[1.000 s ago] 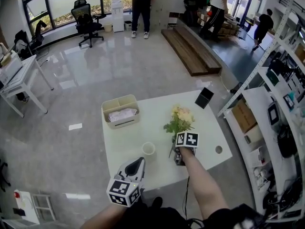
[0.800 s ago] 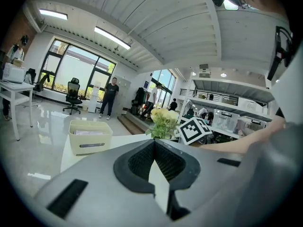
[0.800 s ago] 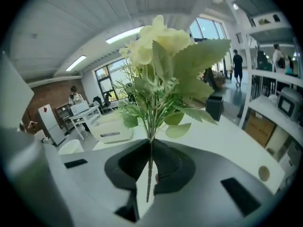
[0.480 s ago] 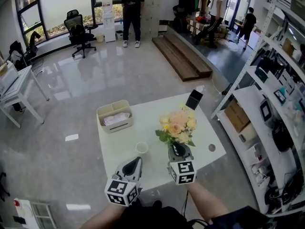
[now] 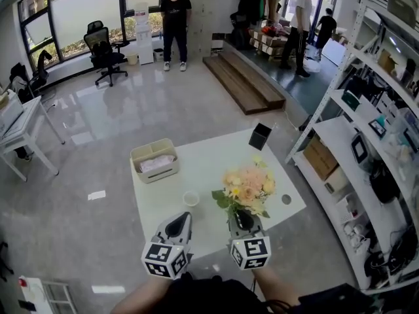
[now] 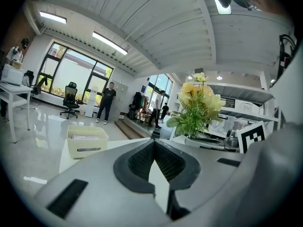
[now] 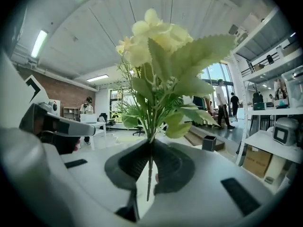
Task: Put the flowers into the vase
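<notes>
A bunch of pale yellow and peach flowers (image 5: 247, 188) with green leaves stands upright above the white table (image 5: 216, 162). My right gripper (image 5: 243, 220) is shut on its stems. In the right gripper view the stems (image 7: 150, 167) run down between the closed jaws of that gripper (image 7: 151, 144), and the blooms (image 7: 154, 37) fill the view above. The vase (image 5: 191, 199), a small white cup, stands on the table left of the flowers. My left gripper (image 5: 178, 226) hovers just near of the vase, jaws together and empty (image 6: 154, 143). The flowers (image 6: 199, 103) show to its right.
A cream basket (image 5: 154, 160) sits at the table's back left and a black box (image 5: 260, 137) at its back right corner. A round hole (image 5: 286, 200) is near the right edge. Shelving (image 5: 366, 149) lines the right side. People (image 5: 173, 12) stand far off.
My right gripper has lifted the flowers off the table and drawn them toward me, turning the bunch upright. The left gripper has barely moved.
</notes>
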Tool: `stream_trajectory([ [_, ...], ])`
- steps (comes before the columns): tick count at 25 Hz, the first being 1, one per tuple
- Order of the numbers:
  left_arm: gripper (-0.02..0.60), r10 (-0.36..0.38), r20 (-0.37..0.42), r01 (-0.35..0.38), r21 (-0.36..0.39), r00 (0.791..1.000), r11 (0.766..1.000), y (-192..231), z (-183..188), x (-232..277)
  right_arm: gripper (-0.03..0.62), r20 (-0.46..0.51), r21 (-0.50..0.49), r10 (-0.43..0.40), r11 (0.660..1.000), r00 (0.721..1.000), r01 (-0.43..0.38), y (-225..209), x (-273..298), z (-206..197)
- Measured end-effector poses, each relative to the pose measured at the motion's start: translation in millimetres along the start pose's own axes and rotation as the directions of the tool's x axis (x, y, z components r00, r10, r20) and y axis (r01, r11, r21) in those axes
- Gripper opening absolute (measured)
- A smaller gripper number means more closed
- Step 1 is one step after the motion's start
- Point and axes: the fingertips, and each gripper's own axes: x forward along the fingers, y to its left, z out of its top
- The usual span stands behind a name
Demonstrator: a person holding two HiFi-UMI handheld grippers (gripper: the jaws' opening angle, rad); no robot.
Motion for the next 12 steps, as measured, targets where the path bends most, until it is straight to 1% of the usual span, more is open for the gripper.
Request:
stream_trajectory([
  [5,0.005,0.021,0.004,-0.021,-0.003,1.0,1.0,2.8,-1.1,-7.0,0.029,-0.008,-0.013,0.022,1.0,1.0,-0.022,6.2,1.4,-0.9],
  [12,0.005,0.102,0.011,-0.102,-0.012,0.995,0.995,18.1,-4.0,-22.9,0.029,-0.003,-0.019,0.137,0.99,0.991,-0.137,41.8,9.1,1.3],
])
